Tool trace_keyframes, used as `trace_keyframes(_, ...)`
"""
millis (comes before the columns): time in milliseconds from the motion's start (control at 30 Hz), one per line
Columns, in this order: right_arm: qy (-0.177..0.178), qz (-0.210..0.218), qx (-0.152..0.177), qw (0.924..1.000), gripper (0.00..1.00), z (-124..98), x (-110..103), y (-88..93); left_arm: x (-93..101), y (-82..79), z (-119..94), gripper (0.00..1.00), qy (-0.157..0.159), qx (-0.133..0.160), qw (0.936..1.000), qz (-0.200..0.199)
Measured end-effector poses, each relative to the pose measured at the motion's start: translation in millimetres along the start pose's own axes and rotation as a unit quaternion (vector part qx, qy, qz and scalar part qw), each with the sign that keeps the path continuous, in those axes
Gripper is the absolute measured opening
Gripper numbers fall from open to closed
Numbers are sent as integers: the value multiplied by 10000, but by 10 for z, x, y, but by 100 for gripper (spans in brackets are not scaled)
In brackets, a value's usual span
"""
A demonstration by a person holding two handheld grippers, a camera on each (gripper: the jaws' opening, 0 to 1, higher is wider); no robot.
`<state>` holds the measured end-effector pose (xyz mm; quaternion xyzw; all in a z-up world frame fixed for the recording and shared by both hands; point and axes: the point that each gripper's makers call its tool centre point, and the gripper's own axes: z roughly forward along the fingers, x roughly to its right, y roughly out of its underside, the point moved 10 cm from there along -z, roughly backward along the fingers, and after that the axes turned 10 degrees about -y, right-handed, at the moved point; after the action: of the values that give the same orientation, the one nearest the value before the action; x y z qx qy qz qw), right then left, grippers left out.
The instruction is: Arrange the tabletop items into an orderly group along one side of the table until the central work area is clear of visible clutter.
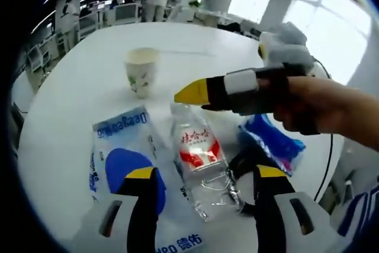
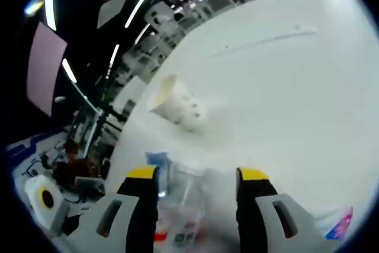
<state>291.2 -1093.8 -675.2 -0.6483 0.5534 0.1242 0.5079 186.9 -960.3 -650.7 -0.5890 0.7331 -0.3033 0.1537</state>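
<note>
Clear bottle point(image 2: 180, 205), blurry, between the right gripper point(image 2: 197, 182)'s wide jaws; left gripper point(image 1: 204, 182) wide too.

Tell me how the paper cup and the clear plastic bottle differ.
The paper cup stands upright on the white table; the clear plastic bottle lies on its side. The cup is opaque and pale with a faint green print; the bottle is see-through with a red and white label. The cup stands alone; the bottle lies between a blue and white packet and a blue pouch.
</note>
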Motion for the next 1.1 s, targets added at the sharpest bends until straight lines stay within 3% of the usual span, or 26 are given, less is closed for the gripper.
trace_keyframes(333,-74,137,-84,9998,44,44,50,-12,17,51,61,52,-17,-166,9997,-166)
trace_keyframes(533,-196,230,-121,9995,41,96,26,-7,35,64,100,52,-13,-319,9993,-198)
trace_keyframes(767,-313,390,-76,9987,35,128,75,-3,65,90,176,50,-5,-528,9984,200)
trace_keyframes(1067,-518,559,-235,9968,26,215,60,51,66,77,256,51,75,-643,9979,71)
trace_keyframes(1100,-657,754,-149,9949,24,239,34,52,70,69,266,50,108,-672,9976,113)
